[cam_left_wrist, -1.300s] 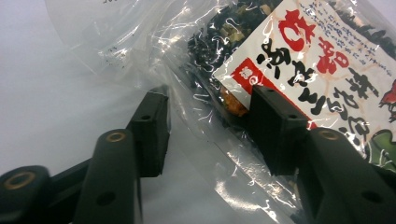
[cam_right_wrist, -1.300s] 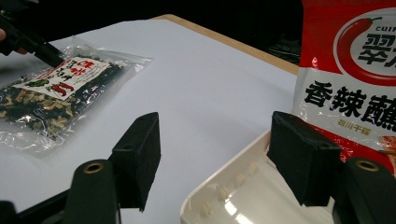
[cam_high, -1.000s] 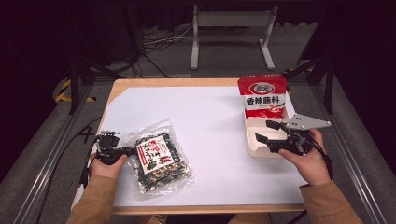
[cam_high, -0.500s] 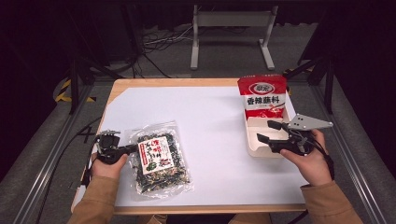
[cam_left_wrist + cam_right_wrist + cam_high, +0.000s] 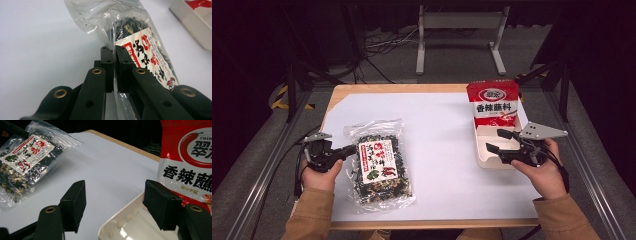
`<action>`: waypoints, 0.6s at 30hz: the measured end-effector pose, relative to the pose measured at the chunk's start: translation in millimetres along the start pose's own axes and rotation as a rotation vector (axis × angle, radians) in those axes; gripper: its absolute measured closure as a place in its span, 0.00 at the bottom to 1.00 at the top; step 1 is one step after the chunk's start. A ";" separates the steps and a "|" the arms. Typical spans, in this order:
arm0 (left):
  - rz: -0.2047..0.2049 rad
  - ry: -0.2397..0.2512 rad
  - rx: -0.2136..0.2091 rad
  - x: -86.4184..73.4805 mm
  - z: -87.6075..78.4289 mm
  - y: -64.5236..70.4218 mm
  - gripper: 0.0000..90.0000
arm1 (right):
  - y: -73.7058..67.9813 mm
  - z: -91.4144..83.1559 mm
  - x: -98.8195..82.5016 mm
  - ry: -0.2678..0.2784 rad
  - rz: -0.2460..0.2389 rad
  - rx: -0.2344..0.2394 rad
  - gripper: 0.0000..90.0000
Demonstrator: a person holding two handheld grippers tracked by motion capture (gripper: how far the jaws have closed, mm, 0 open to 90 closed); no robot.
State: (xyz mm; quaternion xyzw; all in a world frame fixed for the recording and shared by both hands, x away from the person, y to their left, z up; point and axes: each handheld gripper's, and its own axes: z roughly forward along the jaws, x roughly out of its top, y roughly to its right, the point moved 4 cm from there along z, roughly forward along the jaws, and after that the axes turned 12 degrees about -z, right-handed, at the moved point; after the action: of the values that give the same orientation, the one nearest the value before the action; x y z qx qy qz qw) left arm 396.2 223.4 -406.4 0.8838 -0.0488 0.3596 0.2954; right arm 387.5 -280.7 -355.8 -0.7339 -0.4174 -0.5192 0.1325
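A clear bag of dark dried greens with a red-and-white label [image 5: 379,165] lies at the front left of the white table top. My left gripper [image 5: 352,149] is shut on the bag's left plastic edge. In the left gripper view the jaws [image 5: 115,53] pinch the film, and the bag [image 5: 135,30] hangs up and away from them. My right gripper [image 5: 495,141] stands open over the near left corner of a white tray [image 5: 482,160], with nothing between its pads [image 5: 75,195]. A red pouch [image 5: 493,102] leans at the tray's far end.
The white sheet [image 5: 437,130] covers a wooden table with open room between bag and tray. In the right gripper view the tray's rim [image 5: 120,225] is just under the jaws, the red pouch [image 5: 190,157] is at right and the bag [image 5: 27,157] at far left. Metal frame rails flank the table.
My left gripper has closed on the bag's edge and risen a little, lifting that side of the bag. The right gripper has stayed put.
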 end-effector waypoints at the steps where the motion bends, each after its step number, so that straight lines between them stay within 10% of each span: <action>1: 0.010 0.012 -0.005 0.9 -2.8 2.0 0.96 | 0.0 -0.2 0.2 0.001 0.000 -0.001 0.39; 18: 0.186 0.160 -0.087 10.1 -38.7 53.7 0.96 | -5.9 -0.5 3.5 -0.007 -0.017 0.019 0.52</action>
State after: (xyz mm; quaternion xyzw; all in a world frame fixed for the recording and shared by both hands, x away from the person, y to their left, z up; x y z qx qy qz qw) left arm 364.1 202.1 -351.6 0.8302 -0.1223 0.4523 0.3019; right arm 383.2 -275.8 -353.9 -0.7308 -0.4293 -0.5136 0.1336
